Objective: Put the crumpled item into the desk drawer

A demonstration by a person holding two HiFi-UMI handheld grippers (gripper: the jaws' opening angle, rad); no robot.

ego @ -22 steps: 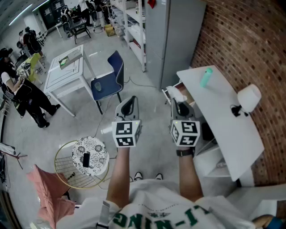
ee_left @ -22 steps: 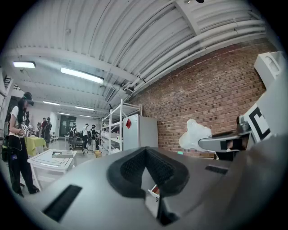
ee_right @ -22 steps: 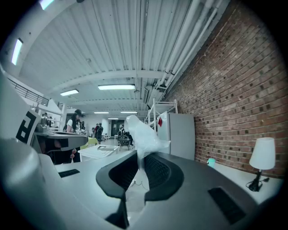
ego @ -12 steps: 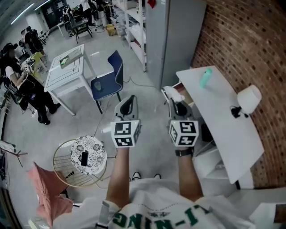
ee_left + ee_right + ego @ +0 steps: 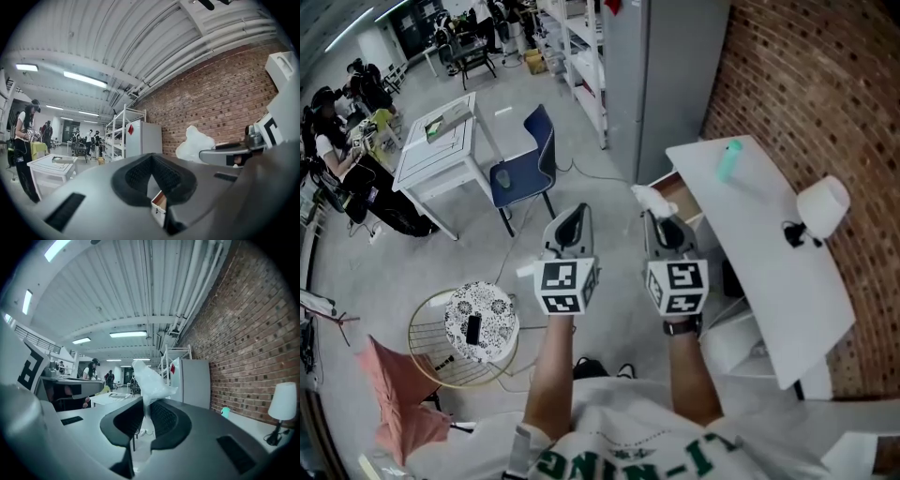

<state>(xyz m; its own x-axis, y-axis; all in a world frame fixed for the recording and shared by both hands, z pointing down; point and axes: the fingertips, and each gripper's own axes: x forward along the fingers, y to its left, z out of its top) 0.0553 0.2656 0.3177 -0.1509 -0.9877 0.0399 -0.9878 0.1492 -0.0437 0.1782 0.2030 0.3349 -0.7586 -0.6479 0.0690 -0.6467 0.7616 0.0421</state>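
In the head view my right gripper (image 5: 660,223) is shut on a white crumpled plastic item (image 5: 648,197), held level just left of the open desk drawer (image 5: 682,194) under the white desk (image 5: 769,253). The right gripper view shows the item (image 5: 150,380) pinched between the dark pads (image 5: 161,420) and sticking up above them. My left gripper (image 5: 572,223) hovers level beside it, over the floor, jaws together with nothing between them. From the left gripper view, the item (image 5: 194,143) shows at the right, and a drawer corner (image 5: 159,207) shows past the jaws.
On the desk stand a teal bottle (image 5: 730,161) and a white lamp (image 5: 821,202). A grey cabinet (image 5: 666,75) stands behind the desk by the brick wall. A blue chair (image 5: 530,164), a white table (image 5: 441,150), a wire stool (image 5: 473,328) and people (image 5: 347,178) lie left.
My right gripper has carried the crumpled item a little to the left, off the drawer's front. The left gripper has hardly moved. A person at far left has shifted.
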